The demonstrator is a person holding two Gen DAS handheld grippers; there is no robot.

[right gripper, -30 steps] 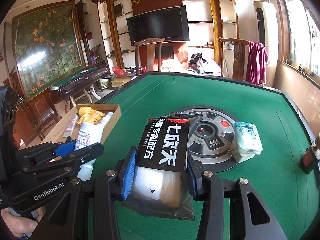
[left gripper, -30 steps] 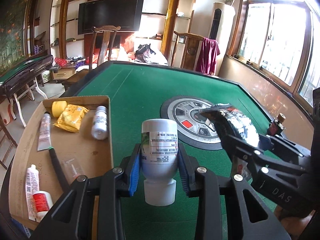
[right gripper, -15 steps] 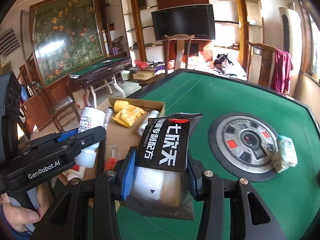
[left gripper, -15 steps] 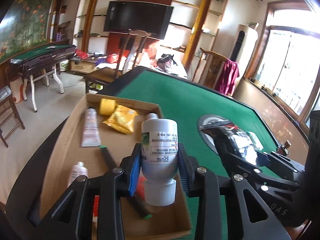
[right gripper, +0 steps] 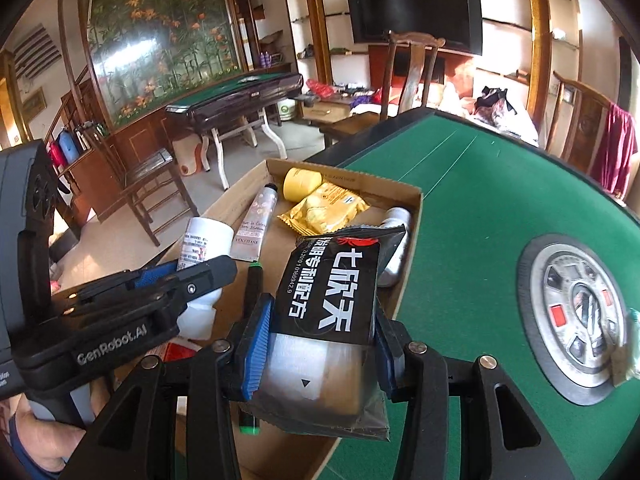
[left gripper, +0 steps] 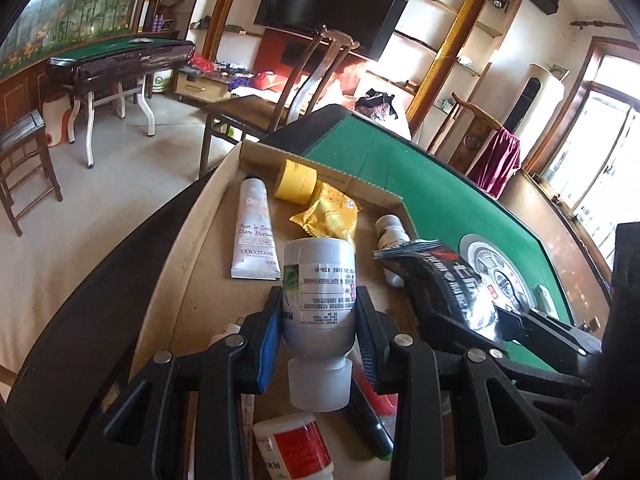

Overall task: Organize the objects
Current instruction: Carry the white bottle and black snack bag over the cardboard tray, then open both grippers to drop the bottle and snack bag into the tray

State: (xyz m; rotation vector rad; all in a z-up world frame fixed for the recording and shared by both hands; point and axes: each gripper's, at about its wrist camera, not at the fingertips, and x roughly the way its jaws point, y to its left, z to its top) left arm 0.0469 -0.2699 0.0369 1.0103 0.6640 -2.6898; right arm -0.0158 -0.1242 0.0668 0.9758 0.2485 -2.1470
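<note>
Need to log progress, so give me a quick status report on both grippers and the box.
Left gripper shut on white bottle. Right gripper shut on black packet. Both over cardboard box. Hand cream tube, yellow packet, marker already inside.

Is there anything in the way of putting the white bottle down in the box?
Nothing blocks the way down, but the floor under the white bottle in the left claw is crowded: a black pen and a red-labelled tube lie there. The box has bare cardboard beside the hand cream tube.

A wall television [right gripper: 414, 12] hangs behind a wooden chair [right gripper: 408, 72], beside a floral mural [right gripper: 160, 36].
</note>
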